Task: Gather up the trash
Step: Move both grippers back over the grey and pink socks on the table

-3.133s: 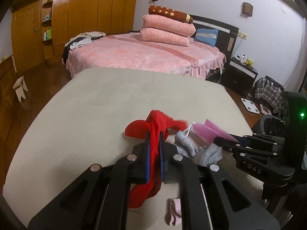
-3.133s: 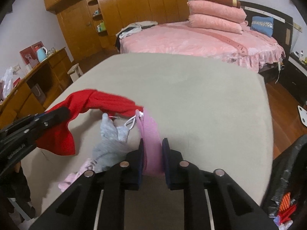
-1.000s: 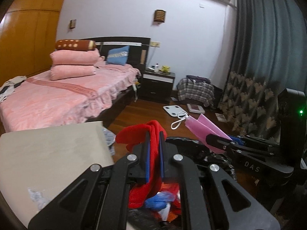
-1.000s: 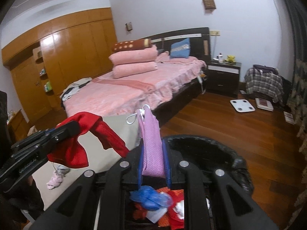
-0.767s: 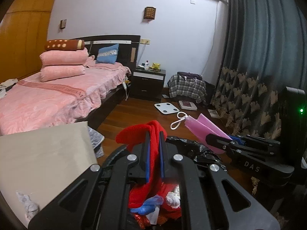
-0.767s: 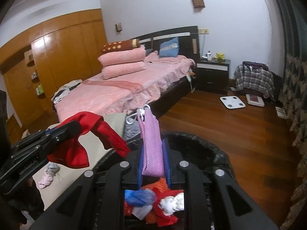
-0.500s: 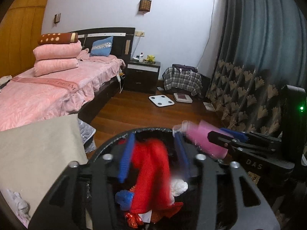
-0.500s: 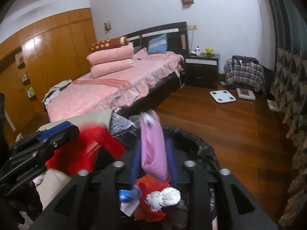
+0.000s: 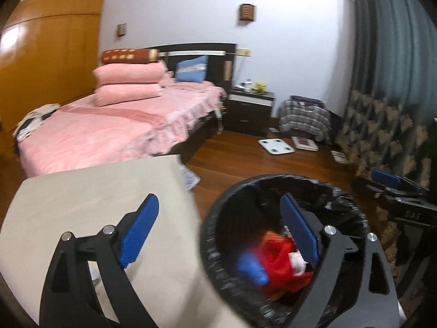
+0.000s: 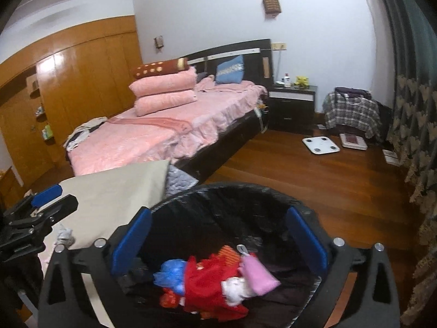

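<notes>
A bin lined with a black bag [image 9: 273, 177] [image 10: 232, 186] stands beside the beige table [image 9: 82, 191] [image 10: 114, 183]. Inside it lie the red cloth [image 9: 278, 257] [image 10: 207, 276], the pink pouch [image 10: 256, 273] and blue plastic [image 9: 251, 269] [image 10: 172, 272]. My left gripper [image 9: 218, 199] straddles the bin's left rim, its jaws opening with nothing between them. Over the bin's mouth hangs my right gripper [image 10: 218, 213], jaws opening and empty too. Small grey and pink scraps [image 10: 64, 235] remain on the table.
A pink bed [image 10: 164, 134] with stacked pillows fills the back. A dark nightstand [image 10: 295, 101], a plaid bag [image 10: 352, 109] and a white scale [image 10: 321, 145] sit on the wooden floor. Patterned curtains [image 10: 415, 125] hang at the right, wooden wardrobes [image 10: 68, 82] at the left.
Both grippers swung from the table to the bin and opened. The red cloth and the pink pouch fell into it. The left gripper then shifted left toward the table.
</notes>
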Motion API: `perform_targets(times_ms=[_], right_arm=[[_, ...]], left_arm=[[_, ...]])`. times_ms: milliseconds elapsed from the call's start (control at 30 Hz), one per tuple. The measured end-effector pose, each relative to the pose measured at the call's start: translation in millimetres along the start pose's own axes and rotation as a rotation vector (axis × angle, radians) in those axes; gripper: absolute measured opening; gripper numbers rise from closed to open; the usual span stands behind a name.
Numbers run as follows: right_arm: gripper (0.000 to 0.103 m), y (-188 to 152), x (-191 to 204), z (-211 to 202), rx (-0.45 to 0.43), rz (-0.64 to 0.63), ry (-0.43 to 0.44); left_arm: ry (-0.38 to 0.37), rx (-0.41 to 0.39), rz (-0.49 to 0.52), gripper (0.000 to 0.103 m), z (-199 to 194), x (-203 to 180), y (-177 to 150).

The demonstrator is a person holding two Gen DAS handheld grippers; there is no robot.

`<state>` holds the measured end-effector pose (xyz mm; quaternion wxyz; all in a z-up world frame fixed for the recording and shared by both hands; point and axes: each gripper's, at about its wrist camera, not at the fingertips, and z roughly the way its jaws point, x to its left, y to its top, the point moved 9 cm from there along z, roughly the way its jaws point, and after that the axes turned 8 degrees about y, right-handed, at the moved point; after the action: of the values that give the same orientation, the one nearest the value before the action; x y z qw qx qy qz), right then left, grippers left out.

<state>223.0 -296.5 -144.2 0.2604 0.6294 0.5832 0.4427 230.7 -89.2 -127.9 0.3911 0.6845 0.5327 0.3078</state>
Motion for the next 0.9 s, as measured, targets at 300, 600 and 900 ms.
perform_targets(times_ms=[300, 600, 900], right_arm=[[0.097, -9.2, 88.6, 30.2, 0.036, -0.061, 0.149], [0.097, -31.5, 176.9, 59.5, 0.092, -0.138, 0.295], [0.097, -49.4, 222.2, 82.4, 0.137, -0.189, 0.363]], left_arm=[[0.169, 0.014, -0.058, 0.090, -33.0, 87.7, -24.7], [0.276, 0.055, -0.121, 0.090, -57.4, 155.1, -54.0], [0.332, 0.094, -0.163, 0.089, -67.6, 193.4, -79.3]])
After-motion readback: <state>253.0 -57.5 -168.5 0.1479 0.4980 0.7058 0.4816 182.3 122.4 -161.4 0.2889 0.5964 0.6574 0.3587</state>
